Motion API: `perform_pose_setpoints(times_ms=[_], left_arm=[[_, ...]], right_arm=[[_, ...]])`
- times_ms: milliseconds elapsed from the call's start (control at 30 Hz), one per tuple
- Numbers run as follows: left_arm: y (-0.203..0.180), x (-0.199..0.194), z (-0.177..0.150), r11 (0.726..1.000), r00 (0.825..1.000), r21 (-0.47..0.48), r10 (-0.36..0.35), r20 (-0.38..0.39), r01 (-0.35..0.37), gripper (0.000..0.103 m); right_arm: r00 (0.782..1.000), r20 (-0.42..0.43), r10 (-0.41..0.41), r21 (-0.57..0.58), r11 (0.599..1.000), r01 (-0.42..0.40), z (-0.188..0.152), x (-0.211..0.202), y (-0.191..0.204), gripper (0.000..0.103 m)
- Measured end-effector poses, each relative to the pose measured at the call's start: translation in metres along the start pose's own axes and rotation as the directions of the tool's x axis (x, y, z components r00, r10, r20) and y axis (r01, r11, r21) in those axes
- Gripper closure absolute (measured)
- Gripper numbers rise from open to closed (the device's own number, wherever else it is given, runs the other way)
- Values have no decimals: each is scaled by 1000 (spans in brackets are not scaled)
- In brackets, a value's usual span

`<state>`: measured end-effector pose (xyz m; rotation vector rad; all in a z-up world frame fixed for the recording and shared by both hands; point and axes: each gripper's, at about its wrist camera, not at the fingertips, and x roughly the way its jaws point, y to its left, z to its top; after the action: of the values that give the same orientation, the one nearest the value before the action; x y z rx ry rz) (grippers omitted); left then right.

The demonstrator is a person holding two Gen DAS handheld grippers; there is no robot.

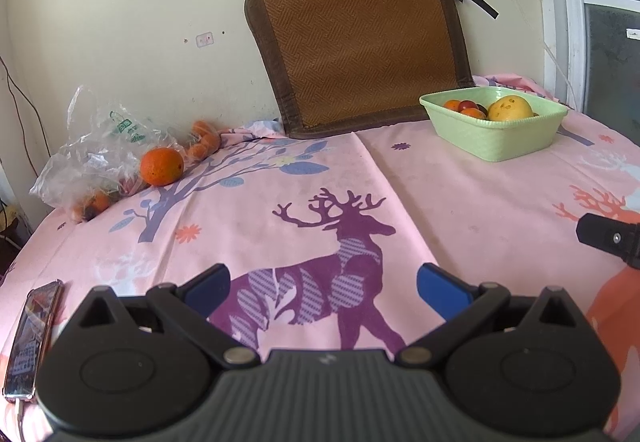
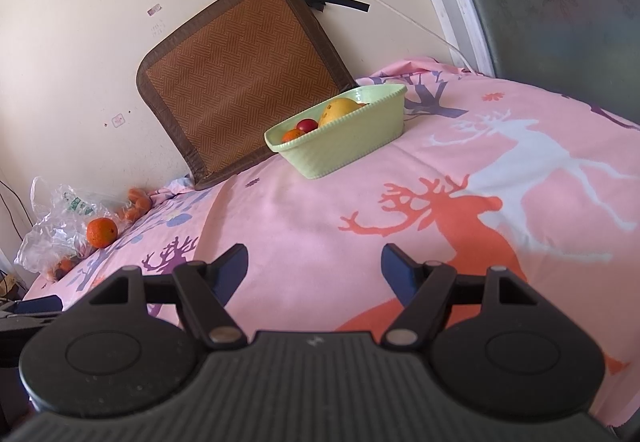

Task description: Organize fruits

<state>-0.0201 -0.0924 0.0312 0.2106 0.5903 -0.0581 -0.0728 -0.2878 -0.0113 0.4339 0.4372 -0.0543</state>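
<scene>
Left gripper (image 1: 323, 288): jaws spread wide, nothing between the blue pads, hovering over the purple deer print on the pink cloth (image 1: 460, 201). Right gripper (image 2: 314, 268): likewise wide and empty, over the orange deer print. Landmark taken as the green basket (image 1: 496, 141), which sits toward the wall beside the woven mat (image 1: 356, 41) and already holds a yellow fruit (image 1: 510, 107) plus small orange and red ones. Well to the left of the basket, near the table edge, a loose orange (image 1: 161, 166) rests against a crumpled plastic bag (image 1: 92, 149); more small orange fruit lie inside and behind the bag. Judgement: sorting is partly done, bag-side fruit remain. Risks: the orange is round and on soft cloth, so a glancing pad contact could roll it off the near edge; closing on bag film together with fruit could drag the whole bag; a phone (image 1: 32, 338) lies far from the basket at the cloth's edge, beside the left gripper, and could be swept off.
</scene>
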Motion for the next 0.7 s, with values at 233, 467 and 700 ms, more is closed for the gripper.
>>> perform_pose_setpoints(times_ms=[233,467,700], left_arm=[[-2,2,0,1000,1000,9,10,-8,-10,0],[-2,4,0,1000,1000,15,8,-17,-8,0],[-3,4,0,1000,1000,17,7,-21,-7,0]], right_arm=[[1000,0,-1,1,1000,1,0,0,0,28],[1000,0,0,1,1000,0,0,0,0,27],[1000,1,0,0,1000,0,0,0,-1,27]])
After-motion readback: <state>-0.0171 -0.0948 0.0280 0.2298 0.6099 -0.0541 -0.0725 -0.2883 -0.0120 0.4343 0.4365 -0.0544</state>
